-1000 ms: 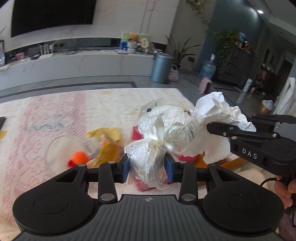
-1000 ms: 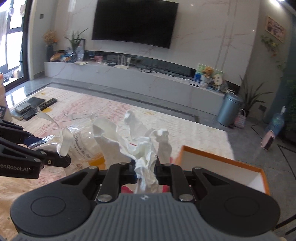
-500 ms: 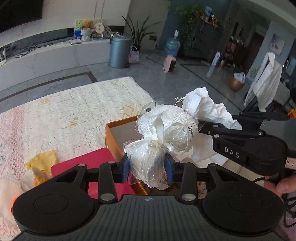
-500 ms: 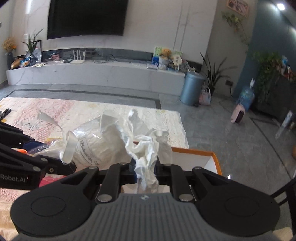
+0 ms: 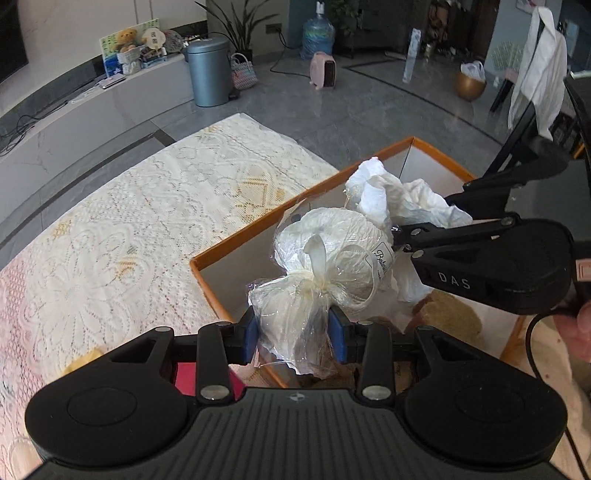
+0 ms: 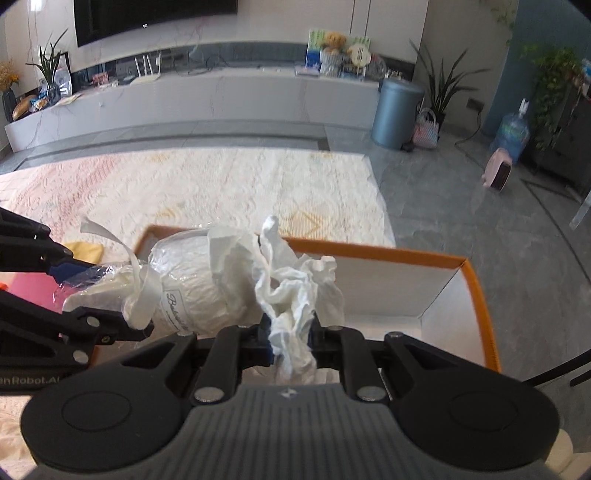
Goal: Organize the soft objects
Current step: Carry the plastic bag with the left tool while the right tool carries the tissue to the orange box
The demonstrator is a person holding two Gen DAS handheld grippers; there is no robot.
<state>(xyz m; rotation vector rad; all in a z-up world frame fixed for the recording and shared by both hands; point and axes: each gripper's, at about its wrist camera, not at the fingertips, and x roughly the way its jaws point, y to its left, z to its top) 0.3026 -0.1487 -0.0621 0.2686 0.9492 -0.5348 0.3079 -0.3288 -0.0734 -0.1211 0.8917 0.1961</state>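
room: a living room with grey tiled floor, a long pale marble media ledge under a dark wall screen, a blue-grey lidded bin, a blue water jug, leafy plants and a small pink heater on the floor.
bench: covered by a cream lace cloth with pink and yellow patterning; it fills the left of the left wrist view.
box: an open orange-rimmed cardboard box with white inner walls stands on the bench near its far corner; a tan fuzzy item lies inside it.
left tool: blue-padded jaws part way apart and clamped on the gathered neck of the bundle, held over the near-left part of the box.
bundle: a white soft roll wrapped in clear cellophane and tied with a cream ribbon, with a small script label on its side; it hangs above the box interior, touching the tissue beside it.
right tool: jaws nearly together, pinching the lower end of the tissue; a person's fingers show at its handle.
tissue: a crumpled white paper tissue stands up from the right tool, above the box and against the bundle.
other items: a red flat piece and a yellow cloth scrap lie on the bench outside the box's left side.
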